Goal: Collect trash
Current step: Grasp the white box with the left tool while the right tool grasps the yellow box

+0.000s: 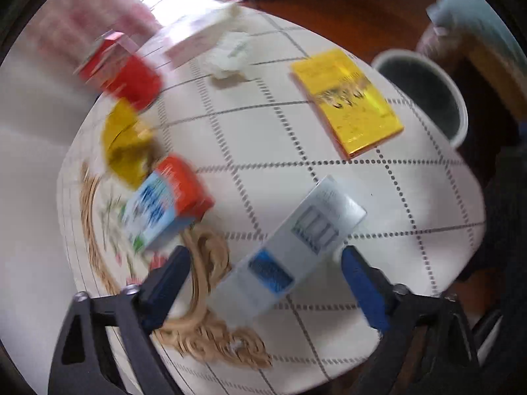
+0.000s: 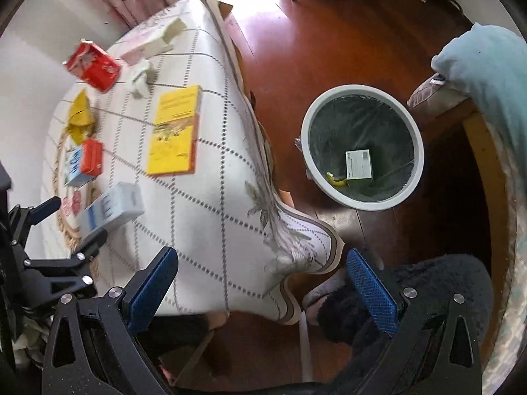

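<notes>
A white and blue carton (image 1: 296, 243) lies on the white checked tablecloth (image 1: 329, 181). My left gripper (image 1: 263, 286) is open, its blue pads on either side of the carton's near end, not closed on it. The carton also shows in the right wrist view (image 2: 112, 207), with the left gripper (image 2: 66, 227) beside it. My right gripper (image 2: 263, 293) is open and empty over the table's near edge. The white bin (image 2: 362, 146) stands on the wooden floor to the right, holding a white box (image 2: 359, 164) and a yellow scrap (image 2: 336, 180).
On the table lie an orange and blue carton (image 1: 168, 200), a yellow wrapper (image 1: 125, 138), a red packet (image 1: 122, 69), crumpled tissue (image 1: 227, 54) and a yellow book (image 1: 346, 98). A pale blue cushion (image 2: 487, 65) lies right of the bin. A dark fuzzy slipper (image 2: 438, 283) is near the right gripper.
</notes>
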A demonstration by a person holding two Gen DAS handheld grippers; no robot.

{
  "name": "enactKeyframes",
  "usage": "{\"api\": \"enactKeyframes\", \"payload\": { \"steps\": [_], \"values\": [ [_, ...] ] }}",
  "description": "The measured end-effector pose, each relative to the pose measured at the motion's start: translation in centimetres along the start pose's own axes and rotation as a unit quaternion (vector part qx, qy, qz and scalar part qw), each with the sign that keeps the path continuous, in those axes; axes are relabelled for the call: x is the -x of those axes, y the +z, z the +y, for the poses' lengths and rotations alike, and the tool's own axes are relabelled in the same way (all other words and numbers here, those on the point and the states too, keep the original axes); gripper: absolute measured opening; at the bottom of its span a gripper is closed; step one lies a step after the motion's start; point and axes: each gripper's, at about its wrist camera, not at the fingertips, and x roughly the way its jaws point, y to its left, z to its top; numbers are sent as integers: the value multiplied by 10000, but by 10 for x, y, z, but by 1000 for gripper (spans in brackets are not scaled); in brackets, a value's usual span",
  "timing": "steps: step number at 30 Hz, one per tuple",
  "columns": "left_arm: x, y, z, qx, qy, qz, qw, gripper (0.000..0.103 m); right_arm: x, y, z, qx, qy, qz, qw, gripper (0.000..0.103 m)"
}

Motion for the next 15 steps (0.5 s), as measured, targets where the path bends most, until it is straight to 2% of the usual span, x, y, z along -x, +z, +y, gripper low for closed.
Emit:
{"api": "enactKeyframes", "payload": {
  "steps": [2, 3, 6, 8, 9, 11, 12, 14, 15],
  "values": [
    [-14, 6, -6, -305, -12, 191, 9994, 54, -4, 9, -4, -66, -29, 9, 10000, 103],
    [-16, 6, -7, -320, -54, 249, 9992, 48, -3, 13, -5, -81, -20, 24, 10000, 103],
    [-15, 5, 1, 68, -210, 326, 9992, 42, -3, 25, -4, -102, 56, 13, 9999, 103],
    [-16, -4, 18, 881, -456, 565, 9935, 39, -2, 35, 1, -87, 160, -7, 9998, 103],
    [-16, -11, 28, 1357, -598, 633, 9869, 38, -3, 41, 7, -82, 221, -8, 9997, 103],
    [-18, -30, 51, 2436, -915, 752, 9626, 38, -8, 55, 21, -51, 354, -20, 9994, 103],
    [-19, -45, 65, 3112, -1142, 764, 9404, 38, -10, 60, 29, -17, 386, -33, 9992, 103],
    [-24, -66, 82, 4001, -1320, 779, 9035, 38, -18, 73, 47, 64, 413, -26, 9991, 101],
    [-27, -73, 87, 4253, -1419, 764, 8906, 37, -23, 81, 57, 114, 400, -11, 9991, 98]
  ]
}}
